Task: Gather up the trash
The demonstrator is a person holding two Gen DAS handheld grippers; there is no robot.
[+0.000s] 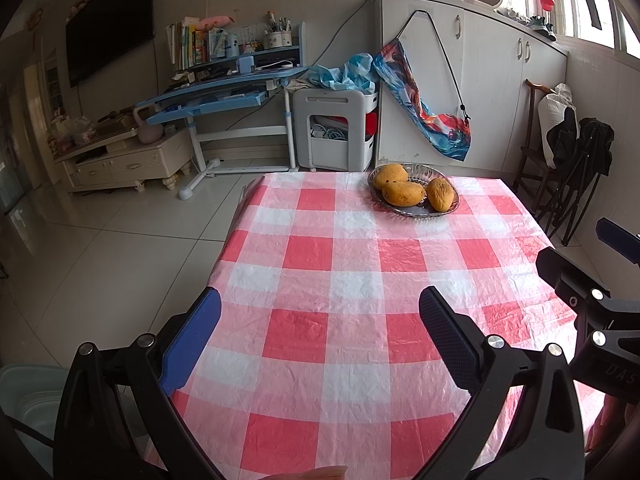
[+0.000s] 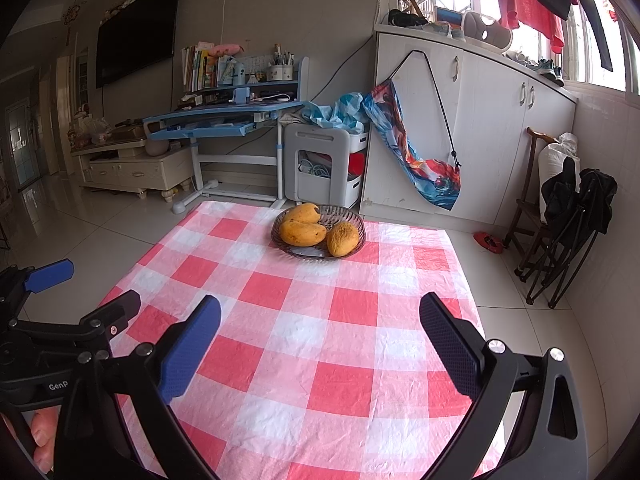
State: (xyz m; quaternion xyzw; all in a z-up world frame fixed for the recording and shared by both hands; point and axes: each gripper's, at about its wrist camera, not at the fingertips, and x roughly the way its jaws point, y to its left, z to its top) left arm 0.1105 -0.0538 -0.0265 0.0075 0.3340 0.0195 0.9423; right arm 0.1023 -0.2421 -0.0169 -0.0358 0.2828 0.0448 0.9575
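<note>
Seemingly idle: left gripper [image 1: 320, 336] and right gripper [image 2: 320, 340] hover over the checked tablecloth [image 1: 360, 280], jaws of both spread wide, holding nothing | Progress: no trash visible on the table in either view; whether collecting is finished or unstarted cannot be told | Containers: glass bowl [image 2: 356, 222] holds three mangoes [image 2: 302, 233]; pale bin [image 1: 28, 396] beside the table, contents unseen

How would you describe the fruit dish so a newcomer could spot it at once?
Start at the table with the red and white checked cloth that fills the foreground. At its far end, nearest the white cabinets, sits a shallow, dark, see-through dish. It is the only thing standing on the cloth, and it holds three yellow-orange mangoes.
</note>
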